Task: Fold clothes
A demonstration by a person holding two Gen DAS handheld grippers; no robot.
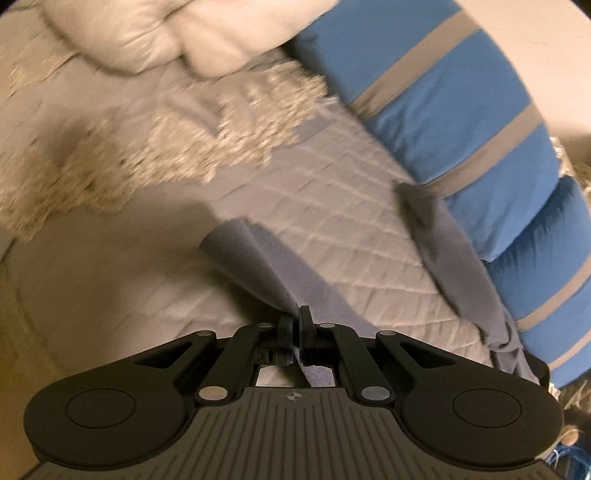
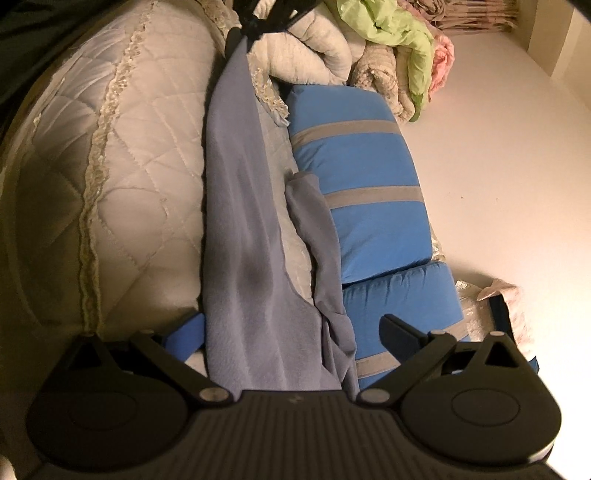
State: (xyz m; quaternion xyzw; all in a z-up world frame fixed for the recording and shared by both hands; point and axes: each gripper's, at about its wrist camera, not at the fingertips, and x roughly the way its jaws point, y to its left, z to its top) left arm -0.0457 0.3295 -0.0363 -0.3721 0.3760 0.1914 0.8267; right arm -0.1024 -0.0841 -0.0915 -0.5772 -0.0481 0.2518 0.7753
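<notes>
A grey-blue garment [image 1: 255,266] is stretched above a quilted bed [image 1: 343,225]. My left gripper [image 1: 297,321] is shut on one bunched corner of it, and the cloth fans out ahead of the jaws. Another part of the garment [image 1: 443,251] lies against a blue striped cushion [image 1: 443,110]. In the right wrist view the garment [image 2: 240,221] runs as a long band from my right gripper [image 2: 291,332] up to the left gripper [image 2: 255,18] at the top. The right gripper's fingers [image 2: 399,332] stand wide apart, open, with the cloth draped between them.
Blue cushions with grey stripes [image 2: 362,166] line the bed [image 2: 129,147] along a white wall [image 2: 498,166]. Cream pillows [image 1: 147,33] and a fringed throw [image 1: 184,147] lie at the head. A green garment [image 2: 399,33] and pink fabric [image 2: 443,55] are piled in the far corner.
</notes>
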